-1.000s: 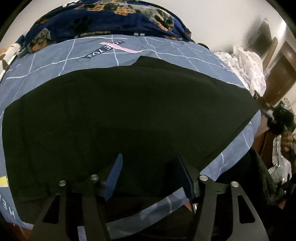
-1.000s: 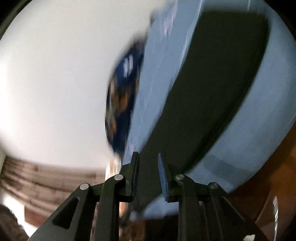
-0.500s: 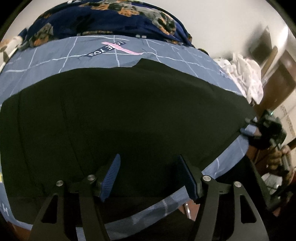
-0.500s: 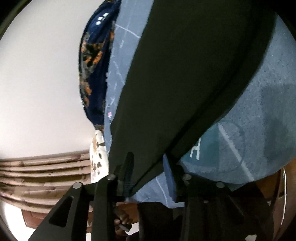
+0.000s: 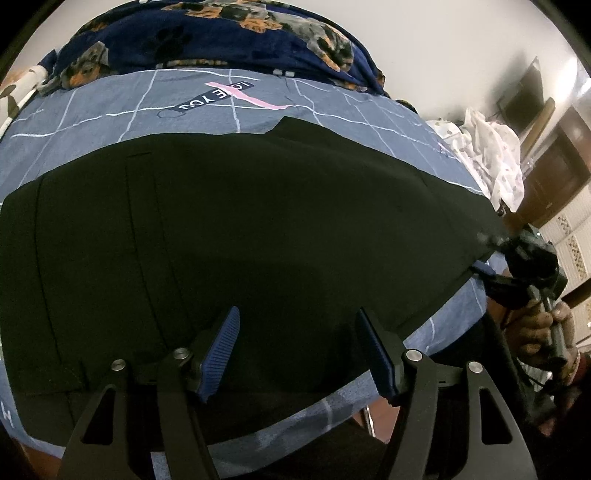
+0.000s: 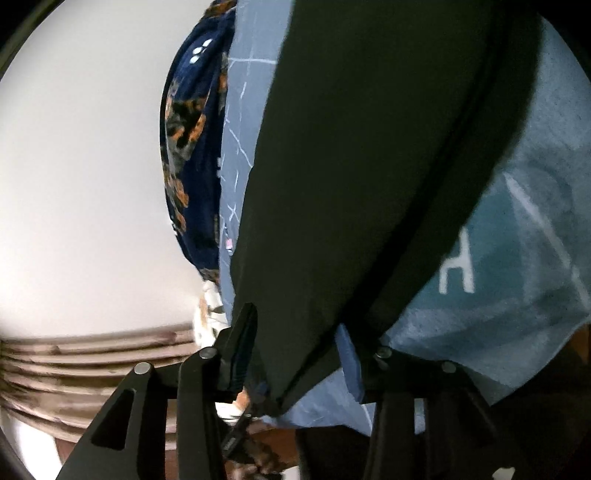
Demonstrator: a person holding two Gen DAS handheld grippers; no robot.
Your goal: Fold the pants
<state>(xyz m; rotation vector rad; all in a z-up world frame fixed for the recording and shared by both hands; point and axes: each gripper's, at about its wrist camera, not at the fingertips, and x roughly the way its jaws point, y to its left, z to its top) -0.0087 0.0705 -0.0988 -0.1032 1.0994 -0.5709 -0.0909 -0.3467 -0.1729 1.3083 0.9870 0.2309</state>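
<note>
Black pants (image 5: pixel 258 236), blue bedsheet (image 5: pixel 110 107), dog-print blanket (image 5: pixel 221 33)

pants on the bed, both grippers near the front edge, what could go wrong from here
1. The right gripper straddles the corner of the black pants with its jaws apart; lifting before it closes would probably leave the cloth behind.
2. That corner lies on the blue sheet, so closing low may pinch sheet too.
3. The left gripper is open above the pants; a one-sided lift could skew the fold.
</note>
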